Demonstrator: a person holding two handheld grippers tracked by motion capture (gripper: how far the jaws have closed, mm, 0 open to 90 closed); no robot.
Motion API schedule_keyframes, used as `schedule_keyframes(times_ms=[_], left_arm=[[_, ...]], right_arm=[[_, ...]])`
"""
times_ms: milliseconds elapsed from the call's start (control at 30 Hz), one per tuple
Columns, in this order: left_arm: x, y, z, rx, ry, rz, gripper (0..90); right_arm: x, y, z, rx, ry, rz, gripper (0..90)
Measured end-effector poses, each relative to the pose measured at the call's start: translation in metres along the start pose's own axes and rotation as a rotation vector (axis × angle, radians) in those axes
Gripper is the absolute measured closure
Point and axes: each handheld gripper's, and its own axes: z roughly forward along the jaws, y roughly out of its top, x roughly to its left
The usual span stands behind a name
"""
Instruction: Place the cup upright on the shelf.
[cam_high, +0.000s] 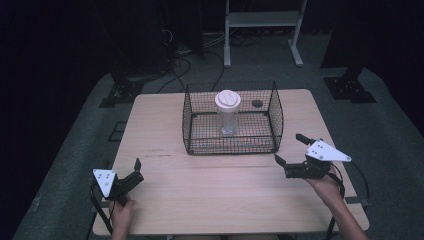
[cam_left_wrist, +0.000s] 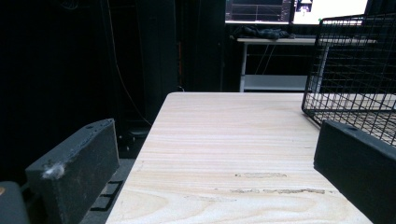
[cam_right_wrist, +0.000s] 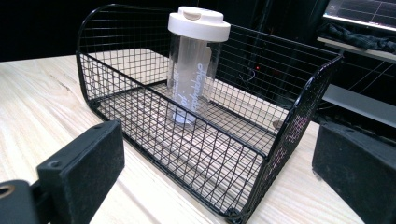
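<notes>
A black wire basket (cam_high: 276, 117) stands at the back middle of the wooden table (cam_high: 160, 125). Inside it a clear tumbler with a white lid (cam_high: 227, 111) stands upright. My left gripper (cam_high: 138, 170) rests open near the front left corner, with nothing between its jaws. My right gripper (cam_high: 289, 148) is open just right of the basket's front right corner. In the right gripper view the tumbler (cam_right_wrist: 194, 70) rises behind the near wall of the basket (cam_right_wrist: 308, 102), ahead of the open right gripper (cam_right_wrist: 219, 161). In the left gripper view the basket (cam_left_wrist: 355, 70) is ahead to the right of the open left gripper (cam_left_wrist: 215, 163).
A small dark round spot (cam_high: 257, 103) lies on the table behind the basket. Beyond the table stand a white metal shelf frame (cam_high: 262, 20), black stand bases (cam_high: 350, 87) and floor cables (cam_high: 180, 65). Lit screens (cam_left_wrist: 261, 10) sit on a far desk.
</notes>
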Motion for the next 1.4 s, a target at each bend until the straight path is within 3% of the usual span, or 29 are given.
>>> schedule_keyframes(times_ms=[733,1033,1167,1300,1333,1400], left_arm=[[-0.001,0.0,0.0,0.001,0.001,0.004,0.0],[-0.001,0.0,0.0,0.0,0.001,0.005,0.0],[-0.001,0.0,0.0,0.0,0.002,0.004,0.0],[-0.001,0.0,0.0,0.0,0.004,0.005,0.0],[-0.001,0.0,0.0,0.002,0.004,0.005,0.0],[-0.001,0.0,0.0,0.0,0.006,0.006,0.0]], right_arm=[[0.01,-0.034,-0.017,0.021,-0.009,0.045,1.7],[0.016,-0.041,-0.025,0.018,-0.015,0.037,1.7],[0.017,-0.045,-0.031,-0.003,-0.028,0.067,1.7],[0.018,-0.049,-0.036,0.002,-0.039,0.058,1.7],[0.02,-0.054,-0.04,-0.019,-0.027,0.098,1.7],[0.021,-0.057,-0.042,-0.03,-0.033,0.105,1.7]])
